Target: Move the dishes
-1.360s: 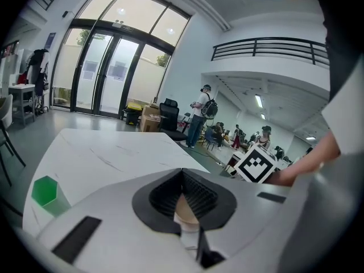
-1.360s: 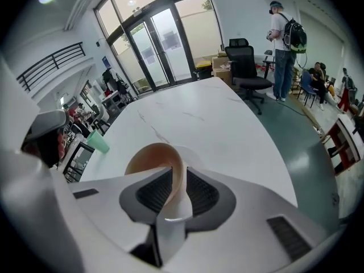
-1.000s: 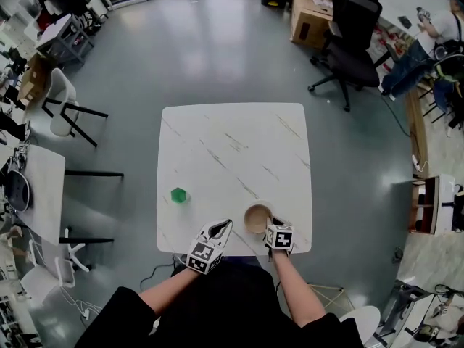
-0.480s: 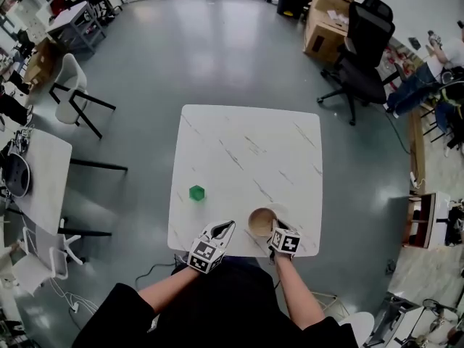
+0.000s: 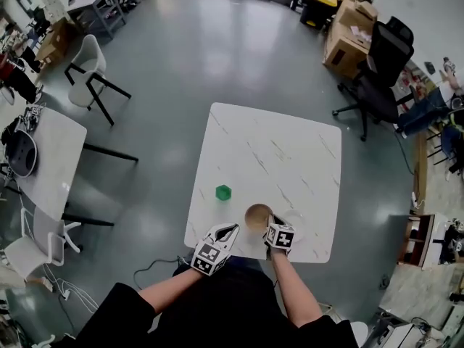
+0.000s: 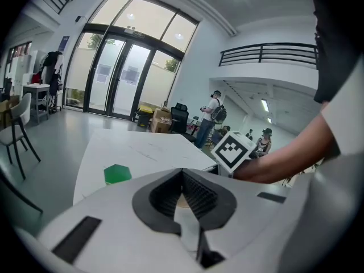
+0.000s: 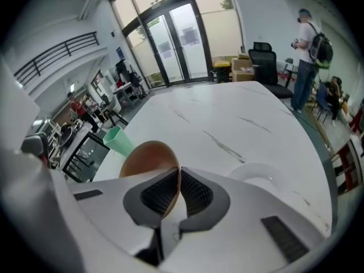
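A brown bowl (image 5: pixel 257 215) hangs near the front edge of the white marble table (image 5: pixel 275 151). My right gripper (image 5: pixel 269 223) is shut on its rim; in the right gripper view the bowl's wall (image 7: pixel 149 158) sits pinched between the pads of my right gripper (image 7: pixel 179 178). A white dish (image 5: pixel 293 220) lies on the table just right of the bowl, and shows as a pale rim (image 7: pixel 257 172). A green cup (image 5: pixel 223 192) rests to the left of the bowl, lying on its side (image 7: pixel 116 140). My left gripper (image 5: pixel 226 230) is shut and empty at the table's front edge (image 6: pixel 183 178).
An office chair (image 5: pixel 380 67) and cardboard boxes (image 5: pixel 349 42) stand beyond the table's far right corner. A second white table (image 5: pixel 47 158) and a white chair (image 5: pixel 90 64) are off to the left. People stand at the far right.
Both grippers have moved left along the table's front edge. The brown bowl went with the right gripper, away from the white dish and closer to the green cup.
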### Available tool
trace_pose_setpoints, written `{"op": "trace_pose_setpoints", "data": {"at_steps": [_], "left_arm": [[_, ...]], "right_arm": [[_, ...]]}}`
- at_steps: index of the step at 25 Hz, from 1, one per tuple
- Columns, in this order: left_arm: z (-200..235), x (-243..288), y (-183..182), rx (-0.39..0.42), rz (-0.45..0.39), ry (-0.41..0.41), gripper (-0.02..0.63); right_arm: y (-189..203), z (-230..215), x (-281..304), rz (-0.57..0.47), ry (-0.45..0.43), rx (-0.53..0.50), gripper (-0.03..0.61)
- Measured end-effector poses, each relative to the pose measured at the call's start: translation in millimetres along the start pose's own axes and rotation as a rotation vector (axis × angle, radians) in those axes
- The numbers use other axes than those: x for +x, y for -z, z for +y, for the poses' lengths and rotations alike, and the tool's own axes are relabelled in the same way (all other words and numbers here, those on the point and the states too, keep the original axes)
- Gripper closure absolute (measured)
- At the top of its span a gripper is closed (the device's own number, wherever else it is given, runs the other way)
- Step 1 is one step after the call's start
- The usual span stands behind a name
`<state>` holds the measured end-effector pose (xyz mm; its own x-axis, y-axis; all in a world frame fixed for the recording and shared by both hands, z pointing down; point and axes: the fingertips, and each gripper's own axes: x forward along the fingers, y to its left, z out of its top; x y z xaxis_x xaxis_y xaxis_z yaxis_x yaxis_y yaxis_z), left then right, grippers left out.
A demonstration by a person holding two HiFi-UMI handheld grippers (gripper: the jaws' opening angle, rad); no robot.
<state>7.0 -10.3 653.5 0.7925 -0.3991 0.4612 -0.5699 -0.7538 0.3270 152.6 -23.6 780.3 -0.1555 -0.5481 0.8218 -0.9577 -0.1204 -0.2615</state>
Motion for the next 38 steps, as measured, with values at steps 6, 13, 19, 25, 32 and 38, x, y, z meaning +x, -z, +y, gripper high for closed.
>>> {"op": "trace_pose_setpoints", "data": {"at_steps": [6,13,19,25,32,38], "left_arm": [[0,-12,4,0.047,-0.024,0.037,0.597],[26,-27,10,0.004,-0.027,-0.006,0.597],[36,-30,6,-0.017,-0.038,-0.001,0.597],[26,-29,-3,-0.019,-0.048,0.062,0.597],[-12,-27,11,-0.008,-0.032,0.220,0.597],[-45,-7,16,-0.024,-0.013,0.321,0.597]], "right_arm": [[-19,11,33,0.008,0.007,0.034,0.548],[-30,8,57,0.016,0.020,0.128,0.546],[-24,7,63,0.023,0.051,0.132,0.548],[-33,4,41,-0.005,0.110,0.130,0.511],[-3,20,-29,-0.069,0.104,0.150,0.517],[40,11,-88,-0.125,0.113,0.185,0.561]]}}
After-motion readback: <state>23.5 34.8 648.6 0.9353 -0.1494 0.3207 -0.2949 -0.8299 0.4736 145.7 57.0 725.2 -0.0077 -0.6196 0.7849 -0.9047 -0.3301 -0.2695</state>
